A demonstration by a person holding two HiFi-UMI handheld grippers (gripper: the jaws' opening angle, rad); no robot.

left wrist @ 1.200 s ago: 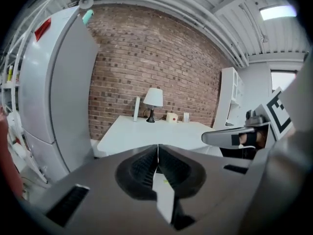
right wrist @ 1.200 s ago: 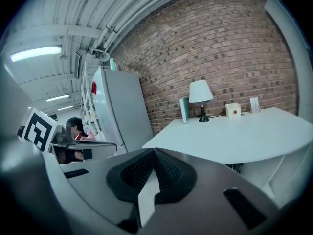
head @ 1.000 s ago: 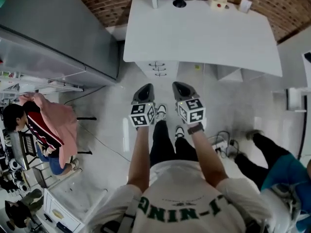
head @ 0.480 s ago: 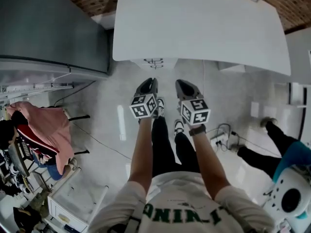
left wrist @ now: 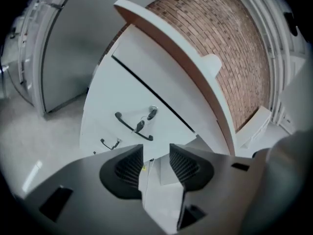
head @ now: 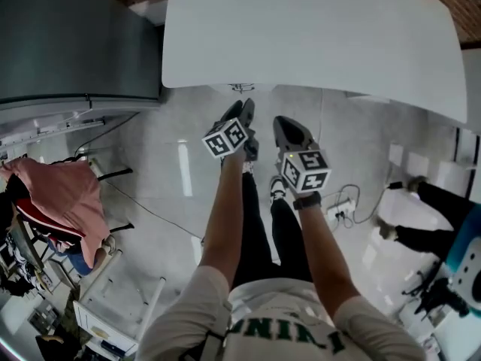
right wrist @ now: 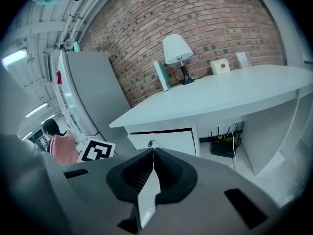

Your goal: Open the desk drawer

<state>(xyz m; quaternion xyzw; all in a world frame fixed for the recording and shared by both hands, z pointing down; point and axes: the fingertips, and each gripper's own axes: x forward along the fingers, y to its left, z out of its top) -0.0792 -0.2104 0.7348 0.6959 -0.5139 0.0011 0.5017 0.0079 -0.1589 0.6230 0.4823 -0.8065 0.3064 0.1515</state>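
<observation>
The white desk [head: 316, 36] fills the top of the head view, and its drawer unit [head: 242, 88] just shows under the front edge. In the left gripper view the top drawer front [left wrist: 122, 97] carries a black handle [left wrist: 133, 127] and a key lock [left wrist: 152, 112]; a lower drawer's handle [left wrist: 110, 144] sits beneath. My left gripper [head: 242, 107] [left wrist: 156, 153] points at these drawers from a short way off. Its jaws have just been opening and stand open with nothing between them. My right gripper [head: 282, 121] [right wrist: 153, 153] is beside it, shut and empty, also facing the drawer [right wrist: 166, 140].
A tall grey cabinet [head: 68, 43] stands left of the desk. A lamp [right wrist: 176, 50] and a box with a red button [right wrist: 221, 65] sit on the desktop. A power strip with cables [head: 342, 213] lies on the floor. A person in pink [head: 60, 201] is at the left, another [head: 443, 239] at the right.
Both grippers have dropped lower and come closer to the desk front. The left gripper has rolled over to one side and its jaws have parted. The right gripper stays shut.
</observation>
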